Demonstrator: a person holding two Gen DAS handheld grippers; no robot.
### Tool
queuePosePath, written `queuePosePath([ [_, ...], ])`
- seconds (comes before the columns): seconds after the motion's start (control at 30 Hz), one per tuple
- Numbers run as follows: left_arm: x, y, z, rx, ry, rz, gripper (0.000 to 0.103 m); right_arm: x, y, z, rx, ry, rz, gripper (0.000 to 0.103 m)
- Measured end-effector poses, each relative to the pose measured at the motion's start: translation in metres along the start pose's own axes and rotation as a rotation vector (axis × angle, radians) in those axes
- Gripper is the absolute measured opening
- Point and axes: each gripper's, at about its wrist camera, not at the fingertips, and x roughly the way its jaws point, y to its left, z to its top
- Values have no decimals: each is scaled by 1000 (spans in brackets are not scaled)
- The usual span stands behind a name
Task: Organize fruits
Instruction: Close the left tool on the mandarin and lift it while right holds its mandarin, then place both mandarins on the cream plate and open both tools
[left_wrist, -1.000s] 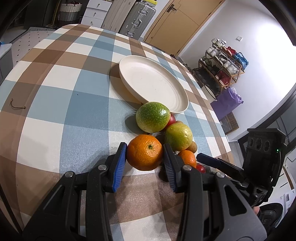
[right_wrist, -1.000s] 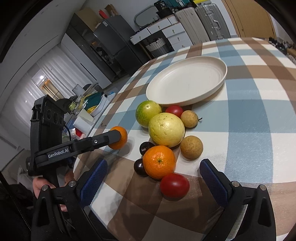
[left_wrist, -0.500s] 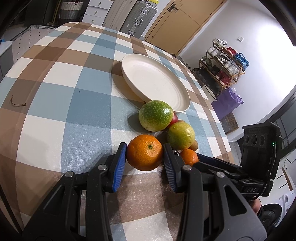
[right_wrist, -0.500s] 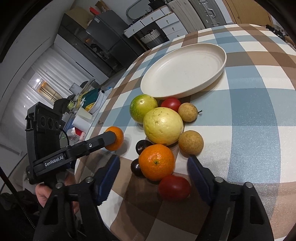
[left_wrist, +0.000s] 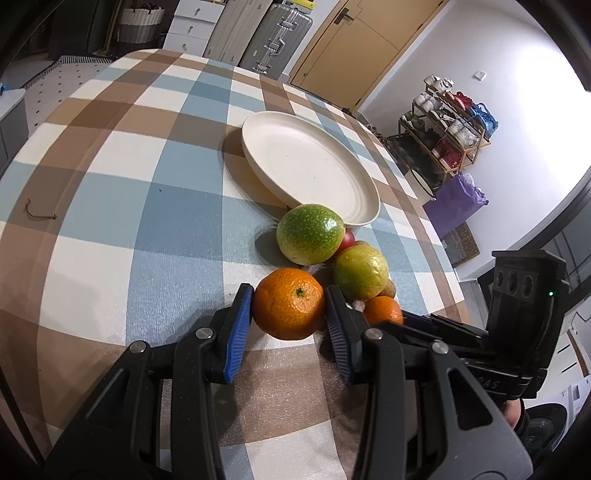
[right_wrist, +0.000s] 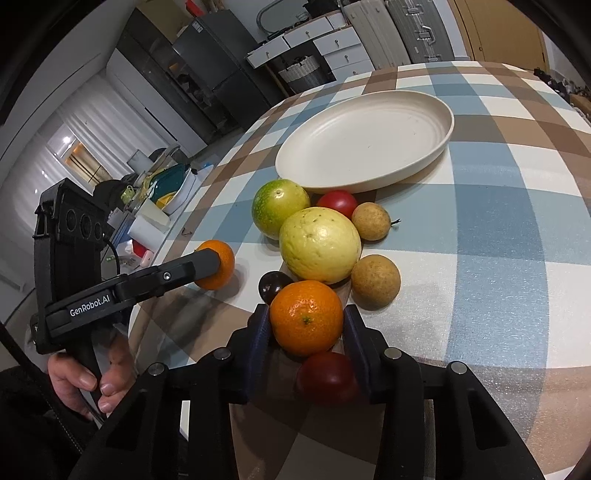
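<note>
My left gripper is shut on an orange just above the checked tablecloth; it also shows in the right wrist view. My right gripper is shut on a second orange, with a red tomato below it between the fingers. An empty cream plate lies beyond the fruit pile. The pile holds a green fruit, a yellow-green fruit, two brown round fruits, a tomato and a dark plum.
The round table has a blue, brown and white checked cloth. A small brown string lies at the left. A shoe rack and purple bag stand beyond the table's right edge. Clutter sits on a counter.
My right gripper has moved forward and closed from wide open onto the near orange. My left gripper keeps its orange and has stayed near the same spot.
</note>
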Motion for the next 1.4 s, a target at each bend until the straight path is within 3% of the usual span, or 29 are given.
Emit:
queuePosePath([
  [0.23, -10, -8, 6, 28, -26, 17, 37, -17, -8, 3, 44, -39, 75, 41],
  [0.67, -13, -18, 32, 56, -37, 20, 37, -43, -9, 25, 20, -152, 110, 41],
  [1.03, 0, -24, 86, 62, -63, 7, 37, -41, -31, 75, 25, -200, 115, 41],
  [1.4, 48, -31, 149, 92, -29, 1, 37, -13, -46, 133, -10, -188, 95, 41],
])
